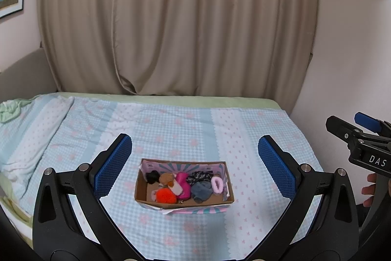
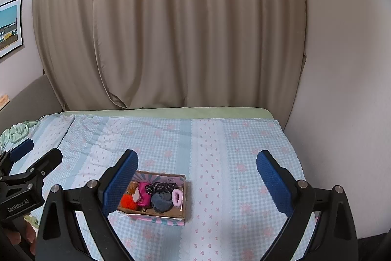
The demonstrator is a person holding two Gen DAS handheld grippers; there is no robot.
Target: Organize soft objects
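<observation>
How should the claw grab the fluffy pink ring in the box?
Probably from straight above: the fluffy pink ring scrunchie lies flat by the right wall of the cardboard box. Pinch across one side of its loop, away from the grey cloth bundle beside it.

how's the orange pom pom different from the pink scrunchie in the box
Colour: the orange pom pom is bright orange-red, the pink scrunchie pale pink.
Shape: the pom pom is a solid fluffy ball; the scrunchie is a ring with a hole in its middle.
Place: the pom pom lies at the near left of the cardboard box, the scrunchie against the right wall.
Both are fuzzy, and neither is held by a gripper.
</observation>
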